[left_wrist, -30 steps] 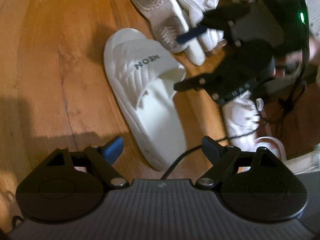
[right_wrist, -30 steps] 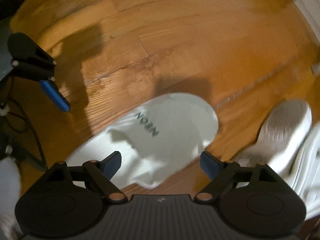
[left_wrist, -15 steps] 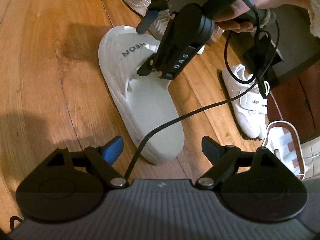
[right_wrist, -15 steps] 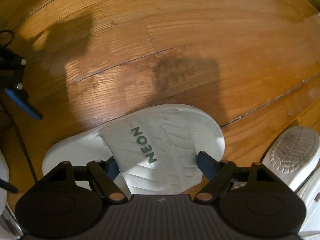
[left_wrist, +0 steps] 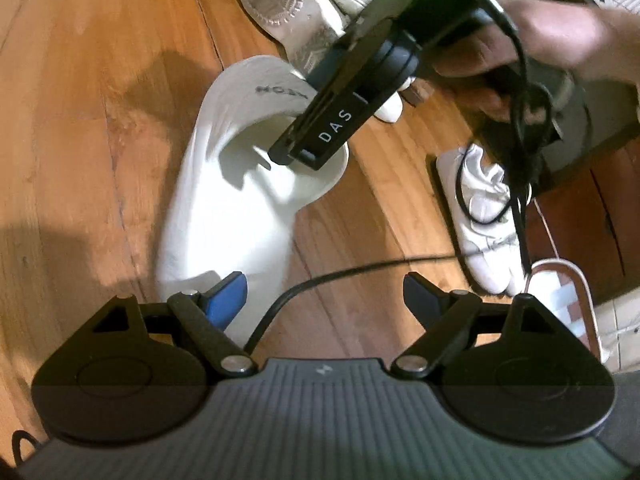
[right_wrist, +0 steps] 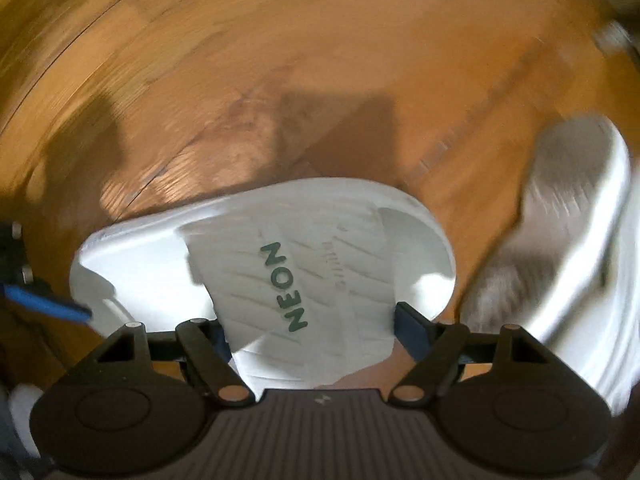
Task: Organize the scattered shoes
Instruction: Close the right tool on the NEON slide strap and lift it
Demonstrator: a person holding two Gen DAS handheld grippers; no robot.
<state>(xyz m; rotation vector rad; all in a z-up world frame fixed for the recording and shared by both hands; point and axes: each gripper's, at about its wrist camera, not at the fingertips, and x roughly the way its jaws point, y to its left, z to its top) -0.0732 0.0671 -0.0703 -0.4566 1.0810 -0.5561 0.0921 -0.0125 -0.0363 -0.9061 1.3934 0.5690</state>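
Now the right hand-held gripper (right_wrist: 312, 334) has come down over the white NEON slide (right_wrist: 264, 264) at lower centre on the wooden floor (right_wrist: 320, 60), jaws closing astride its strap; the left hand-held gripper (left_wrist: 324, 296) stays open, empty, so lifting seems next

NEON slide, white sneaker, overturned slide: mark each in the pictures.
NEON slide (right_wrist: 304, 280): right wrist view, on the strap beside the lettering.
White sneaker (left_wrist: 480, 216): left wrist view, on the laced upper.
Overturned slide (left_wrist: 280, 0): left wrist view, on the grey treaded sole.
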